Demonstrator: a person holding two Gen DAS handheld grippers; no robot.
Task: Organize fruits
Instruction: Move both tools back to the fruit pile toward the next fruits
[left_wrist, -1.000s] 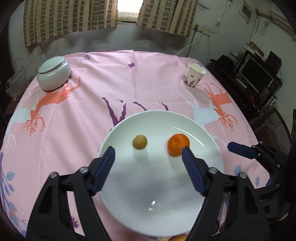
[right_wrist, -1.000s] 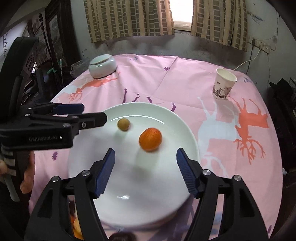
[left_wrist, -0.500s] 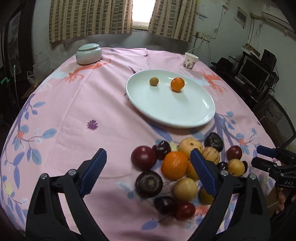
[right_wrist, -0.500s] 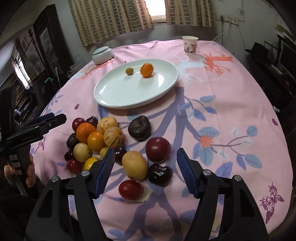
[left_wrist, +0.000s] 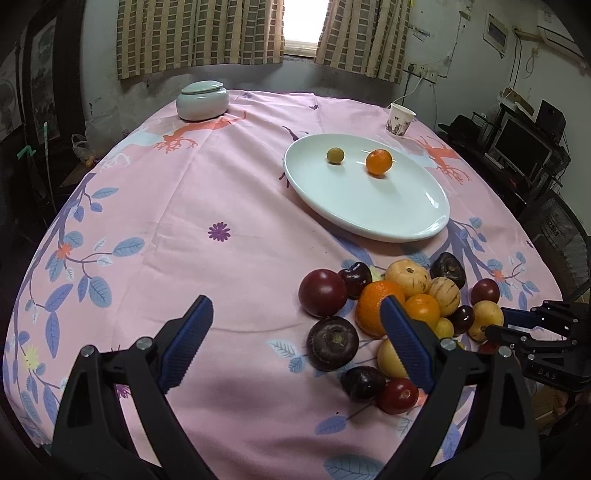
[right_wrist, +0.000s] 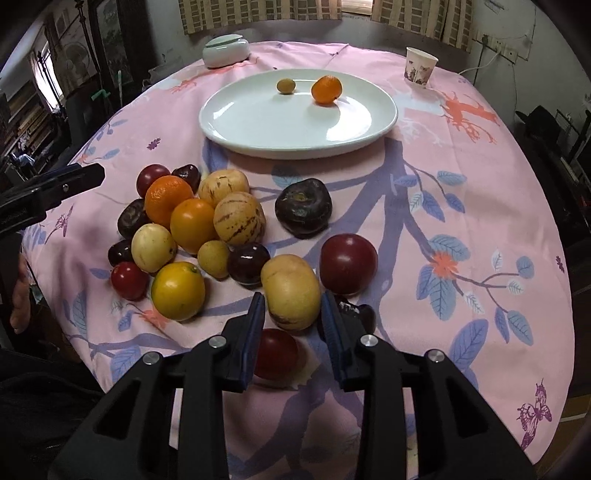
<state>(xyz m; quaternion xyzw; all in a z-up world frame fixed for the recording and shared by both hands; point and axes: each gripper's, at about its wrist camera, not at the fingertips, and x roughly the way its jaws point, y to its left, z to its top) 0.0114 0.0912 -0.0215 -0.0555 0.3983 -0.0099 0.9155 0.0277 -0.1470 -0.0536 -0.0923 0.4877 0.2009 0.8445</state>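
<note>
My right gripper has narrowed around the pale yellow oval fruit, seemingly touching it; my left gripper hangs wide, the fruit pile just right of it.

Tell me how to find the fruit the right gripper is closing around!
Find the fruit pile below the white plate. The pale yellow fruit sits nearest the right gripper, between its blue pads; it's plain tan, flanked by dark red fruits.

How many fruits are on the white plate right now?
2: a small yellow-green round fruit and a bigger orange citrus fruit, apart, both on the far side of the white oval plate. Nothing hides the plate, so none is likely missed.
</note>
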